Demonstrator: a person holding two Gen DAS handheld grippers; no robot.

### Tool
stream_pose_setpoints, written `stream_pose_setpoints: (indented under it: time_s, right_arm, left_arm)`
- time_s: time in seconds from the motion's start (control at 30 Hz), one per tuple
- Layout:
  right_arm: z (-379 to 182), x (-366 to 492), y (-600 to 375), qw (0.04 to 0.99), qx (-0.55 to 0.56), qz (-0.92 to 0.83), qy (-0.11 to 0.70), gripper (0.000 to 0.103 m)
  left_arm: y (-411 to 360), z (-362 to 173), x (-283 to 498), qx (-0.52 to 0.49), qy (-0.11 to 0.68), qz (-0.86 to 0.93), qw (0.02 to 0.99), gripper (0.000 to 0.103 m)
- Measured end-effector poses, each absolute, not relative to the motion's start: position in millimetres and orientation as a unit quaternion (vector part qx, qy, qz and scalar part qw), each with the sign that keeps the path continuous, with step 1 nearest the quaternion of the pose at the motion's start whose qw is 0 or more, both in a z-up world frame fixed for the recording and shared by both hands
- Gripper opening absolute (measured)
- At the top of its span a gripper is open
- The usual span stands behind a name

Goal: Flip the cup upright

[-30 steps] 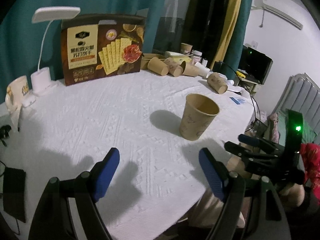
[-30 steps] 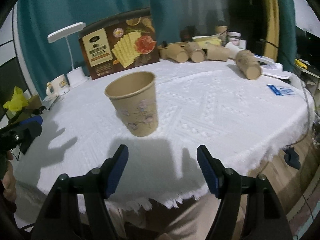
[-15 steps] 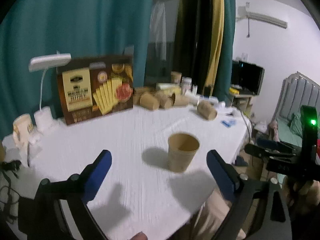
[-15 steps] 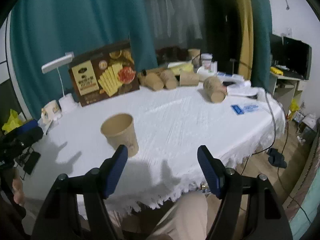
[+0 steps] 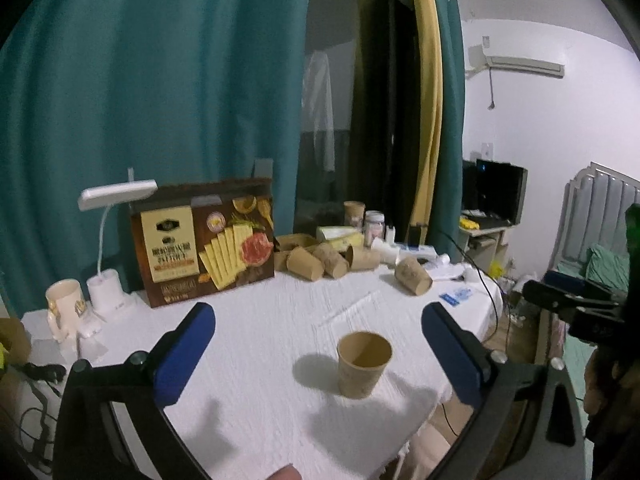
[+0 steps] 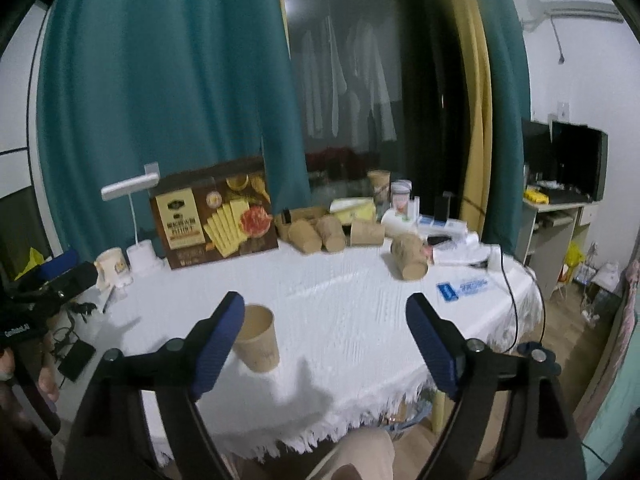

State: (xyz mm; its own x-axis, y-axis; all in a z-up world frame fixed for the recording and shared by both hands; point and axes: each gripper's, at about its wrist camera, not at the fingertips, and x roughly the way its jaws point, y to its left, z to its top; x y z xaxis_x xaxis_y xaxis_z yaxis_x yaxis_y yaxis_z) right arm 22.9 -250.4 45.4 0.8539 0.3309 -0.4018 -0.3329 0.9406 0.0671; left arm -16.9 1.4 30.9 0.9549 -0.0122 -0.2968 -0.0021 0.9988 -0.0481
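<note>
The paper cup (image 5: 364, 364) stands upright on the white tabletop (image 5: 280, 320), mouth up, its long axis vertical, near the front edge of the cloth. In the left wrist view it sits low and right of centre, between the two blue pads but well beyond them, so it lies ahead of and below the left gripper (image 5: 316, 352). In the right wrist view the same cup (image 6: 258, 338) shows lower left, partly behind the left-hand blue pad, off to the side of the right gripper (image 6: 326, 340) rather than between its jaws.

Both sets of jaws have just been opening and now stand wide apart, with nothing between them; neither touches the cup. Judged from how it stands, the flip looks done. Neither gripper is clearly the nearer.

Several other paper cups (image 5: 320, 264) lie on their sides at the far edge, beside a cracker box (image 5: 204, 242) and a white desk lamp (image 5: 108, 240). Whether one of them is next I cannot tell.

The right wrist view is motion-blurred, so the cup's print and rim are soft. The right gripper is cut off at the right edge of the left view, and the cup's base in the right view is partly masked.
</note>
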Motion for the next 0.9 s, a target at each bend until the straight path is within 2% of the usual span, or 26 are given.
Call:
stream_pose_setpoints:
  time_s: [0.17, 0.33, 0.9]
  right_arm:
    - [67.4, 10.6, -241.7, 0.969, -0.008, 0.174, 0.177, 0.085]
    - [76.7, 4.4, -229.5, 0.971, -0.01, 0.182, 0.157, 0.087]
    - [59.5, 32.8, -193.0, 0.962, -0.03, 0.204, 0.181, 0.088]
  left_arm:
    - [10.6, 43.3, -30.3, -0.026, 0.114, 0.01, 0.993, 0.103]
    - [25.5, 46.4, -32.1, -0.028, 0.112, 0.021, 0.993, 0.103]
    - [45.6, 31.6, -17.2, -0.026, 0.127, 0.04, 0.991, 0.103]
